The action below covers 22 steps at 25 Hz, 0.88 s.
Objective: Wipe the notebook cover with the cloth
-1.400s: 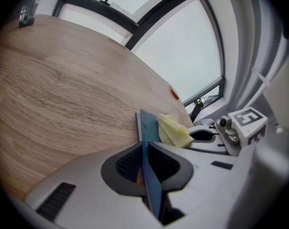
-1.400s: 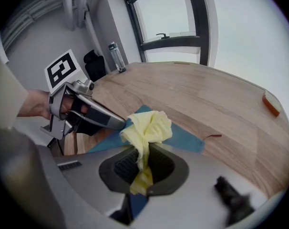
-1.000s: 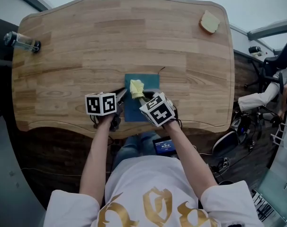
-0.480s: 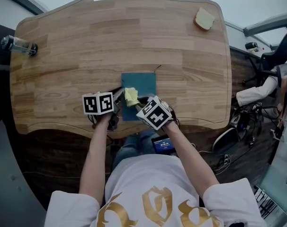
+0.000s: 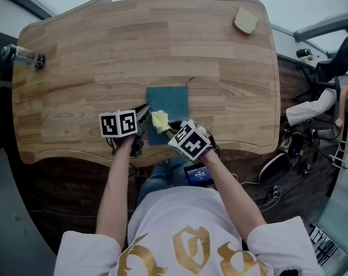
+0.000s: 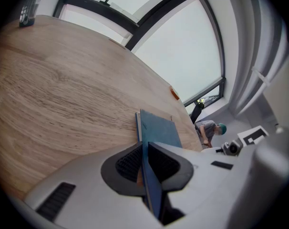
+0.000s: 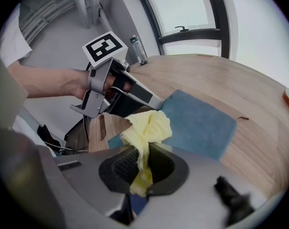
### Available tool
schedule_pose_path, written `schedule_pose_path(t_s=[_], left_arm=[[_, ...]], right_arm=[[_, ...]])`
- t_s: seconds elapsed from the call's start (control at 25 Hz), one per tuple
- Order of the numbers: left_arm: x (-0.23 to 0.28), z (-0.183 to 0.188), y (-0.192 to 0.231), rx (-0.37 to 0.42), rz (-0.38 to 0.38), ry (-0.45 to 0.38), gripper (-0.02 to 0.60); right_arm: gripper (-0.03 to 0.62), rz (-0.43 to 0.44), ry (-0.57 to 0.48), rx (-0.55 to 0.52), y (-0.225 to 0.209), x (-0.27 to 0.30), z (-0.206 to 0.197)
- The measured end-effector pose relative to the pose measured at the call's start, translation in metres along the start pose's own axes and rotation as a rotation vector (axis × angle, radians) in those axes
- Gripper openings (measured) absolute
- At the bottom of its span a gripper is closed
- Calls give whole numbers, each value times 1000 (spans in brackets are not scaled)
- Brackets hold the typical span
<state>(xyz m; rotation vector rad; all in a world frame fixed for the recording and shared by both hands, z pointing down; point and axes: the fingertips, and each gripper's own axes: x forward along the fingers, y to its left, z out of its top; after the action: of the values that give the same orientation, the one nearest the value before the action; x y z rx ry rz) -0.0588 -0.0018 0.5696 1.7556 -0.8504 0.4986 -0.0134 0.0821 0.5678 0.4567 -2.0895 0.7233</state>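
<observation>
Near the front edge of the desk [image 5: 105,56], the left tongs [image 6: 145,162] clamp the teal notebook [image 5: 171,99] by its edge, probably to steady it, while the right tongs [image 7: 143,165], closed on the yellow cloth [image 7: 147,128], hold it against the cover's near-left corner for wiping.

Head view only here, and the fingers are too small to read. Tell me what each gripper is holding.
Observer: In the left gripper view, the left gripper is shut on the notebook, whose edge runs between its fingers.
Operator: Now the right one.
Observer: The right gripper view shows the right gripper clamped on the yellow cloth, which bunches up ahead of the fingers.
Operator: Say whether the cloth is on the cover.
Observer: The bunch lies over the notebook's near end; whether it presses on it I cannot tell.
</observation>
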Motion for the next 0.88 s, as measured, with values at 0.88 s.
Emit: schedule_pose_path(t_s=[0.88], left_arm=[[0,0,0,2,-2,2,48]], right_arm=[[40,-82,8,-4,-18,-17,-19]])
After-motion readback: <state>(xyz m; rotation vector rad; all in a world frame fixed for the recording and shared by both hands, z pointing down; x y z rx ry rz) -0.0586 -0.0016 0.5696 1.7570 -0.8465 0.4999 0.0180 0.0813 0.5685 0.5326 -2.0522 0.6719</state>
